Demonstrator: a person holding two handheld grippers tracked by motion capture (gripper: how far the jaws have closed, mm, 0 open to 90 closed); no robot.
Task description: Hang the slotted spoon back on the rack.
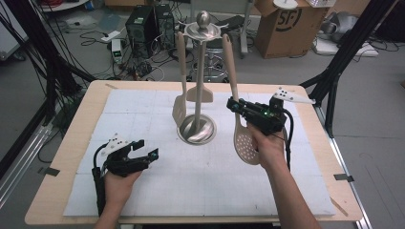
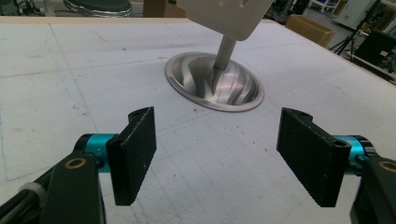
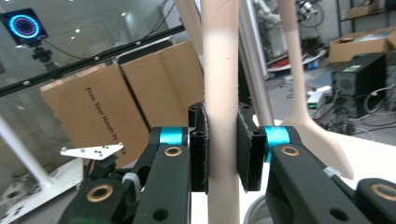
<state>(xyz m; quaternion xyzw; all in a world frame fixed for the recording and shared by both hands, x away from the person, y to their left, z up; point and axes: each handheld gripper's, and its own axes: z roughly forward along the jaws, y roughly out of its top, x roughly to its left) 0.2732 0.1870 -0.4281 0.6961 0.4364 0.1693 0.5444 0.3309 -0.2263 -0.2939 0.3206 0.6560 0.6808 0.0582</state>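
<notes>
A steel utensil stand (image 1: 197,130) rises from the middle of the white mat, with beige utensils hanging from its top disc (image 1: 203,30). My right gripper (image 1: 233,105) is shut on the long handle of a beige perforated skimmer (image 1: 246,144), whose bowl hangs low, just above the mat. In the right gripper view the pads (image 3: 246,144) press both sides of that handle (image 3: 219,88). A slotted turner (image 1: 179,110) and a spatula (image 1: 199,94) hang by the pole. My left gripper (image 1: 147,149) rests near the front left, open and holding nothing (image 2: 217,156), facing the stand's base (image 2: 215,83).
The wooden table (image 1: 329,157) edges the mat on all sides. Past the far edge stand computer towers (image 1: 148,26), a cardboard box (image 1: 286,28) and floor cables. Black tripod legs (image 1: 341,62) rise beside the table's right corner.
</notes>
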